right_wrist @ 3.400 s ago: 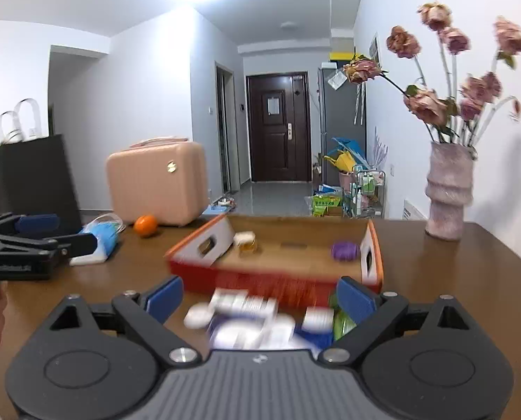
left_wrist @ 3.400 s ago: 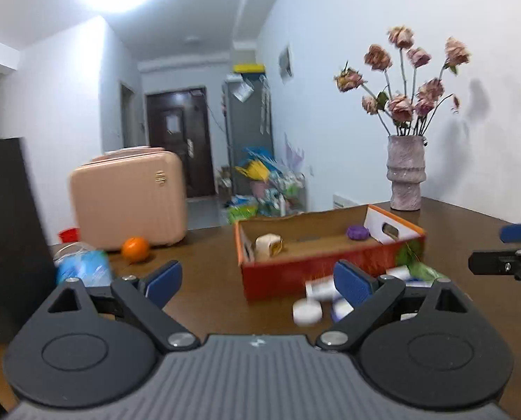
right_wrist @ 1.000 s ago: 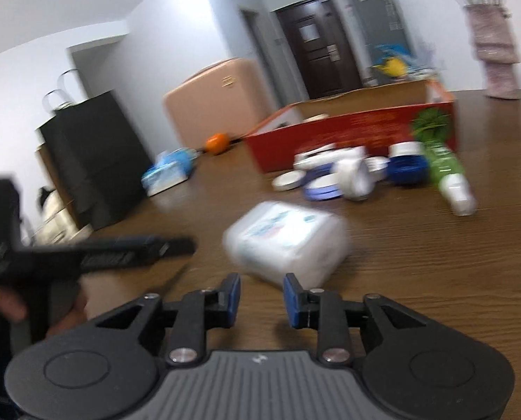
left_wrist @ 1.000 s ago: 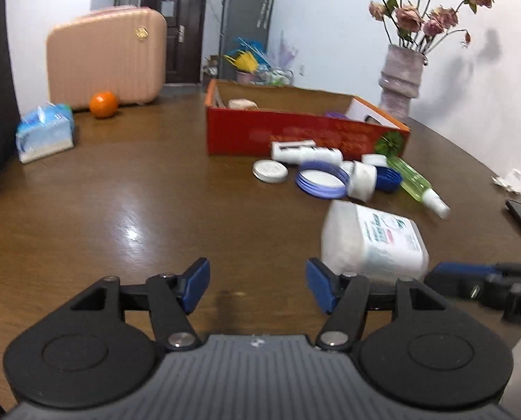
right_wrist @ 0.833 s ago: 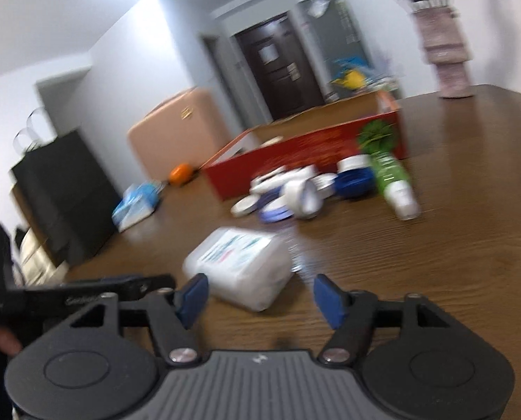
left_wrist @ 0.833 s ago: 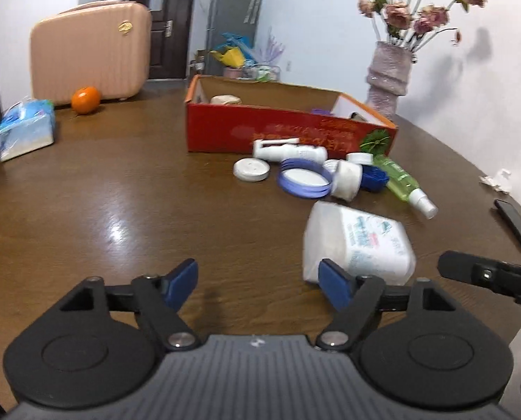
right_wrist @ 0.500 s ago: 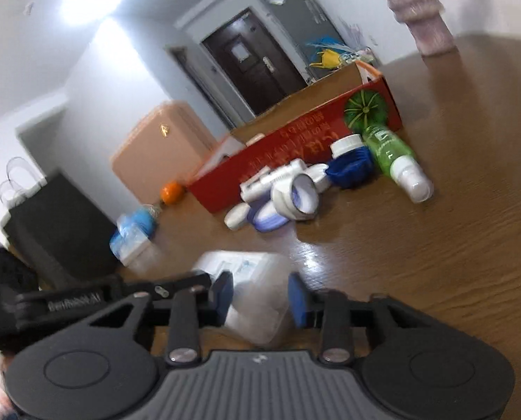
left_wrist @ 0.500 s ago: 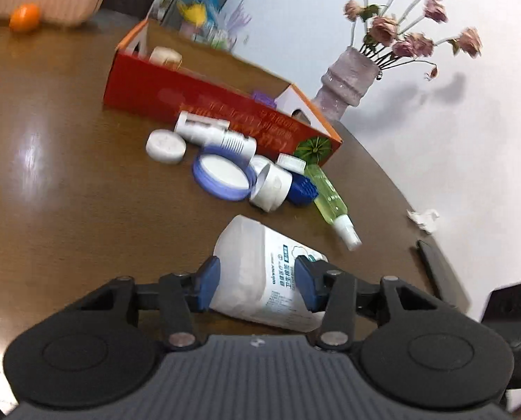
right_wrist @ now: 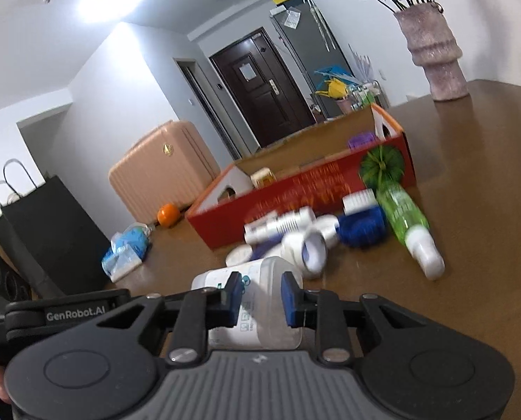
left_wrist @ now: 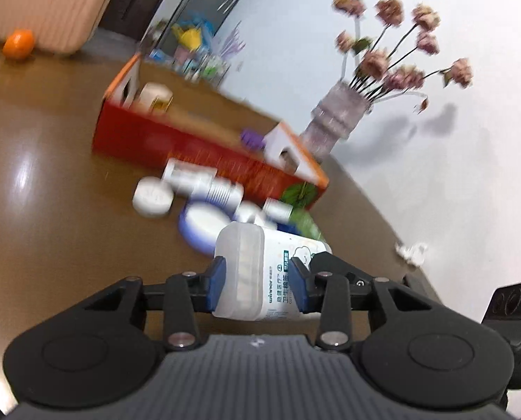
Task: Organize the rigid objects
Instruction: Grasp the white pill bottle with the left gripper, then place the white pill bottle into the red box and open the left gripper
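Swab box (left_wrist: 260,273): rigid, light, smooth plastic, likely slippery | left gripper (left_wrist: 257,288) clamped across one end | right gripper (right_wrist: 259,300) just closed on other end, pads pressing

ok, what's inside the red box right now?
In the red box: a small cream-coloured container near one end, a purple item near the other. The near wall hides most of the floor, so anything lower is unseen.
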Demonstrator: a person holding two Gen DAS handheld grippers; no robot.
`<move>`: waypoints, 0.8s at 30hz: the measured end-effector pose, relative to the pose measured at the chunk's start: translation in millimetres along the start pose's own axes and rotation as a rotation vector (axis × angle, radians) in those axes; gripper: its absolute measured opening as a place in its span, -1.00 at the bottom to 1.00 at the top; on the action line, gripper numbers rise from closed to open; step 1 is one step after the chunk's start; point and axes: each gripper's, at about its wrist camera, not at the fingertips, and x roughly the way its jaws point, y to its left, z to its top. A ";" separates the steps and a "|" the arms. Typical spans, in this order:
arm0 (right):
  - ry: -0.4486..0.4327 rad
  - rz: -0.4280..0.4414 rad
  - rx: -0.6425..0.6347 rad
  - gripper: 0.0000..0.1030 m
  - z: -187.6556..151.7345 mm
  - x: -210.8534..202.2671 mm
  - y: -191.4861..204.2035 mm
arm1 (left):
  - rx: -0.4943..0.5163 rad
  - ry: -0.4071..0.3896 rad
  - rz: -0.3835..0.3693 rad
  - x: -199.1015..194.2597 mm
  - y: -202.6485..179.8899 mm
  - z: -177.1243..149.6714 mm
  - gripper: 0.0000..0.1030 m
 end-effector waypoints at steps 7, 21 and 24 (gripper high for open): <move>-0.064 0.027 -0.037 -0.56 78.3 50.6 -3.4 | 0.074 -0.109 0.030 40.0 -6.3 80.8 -0.26; 0.076 -0.102 -0.023 -0.43 179.9 242.2 -57.5 | 0.005 -0.036 0.151 200.1 60.0 191.7 -0.36; 0.070 -0.204 -0.060 0.09 176.3 265.5 -64.7 | 0.041 -0.053 0.248 210.6 64.9 193.5 -0.18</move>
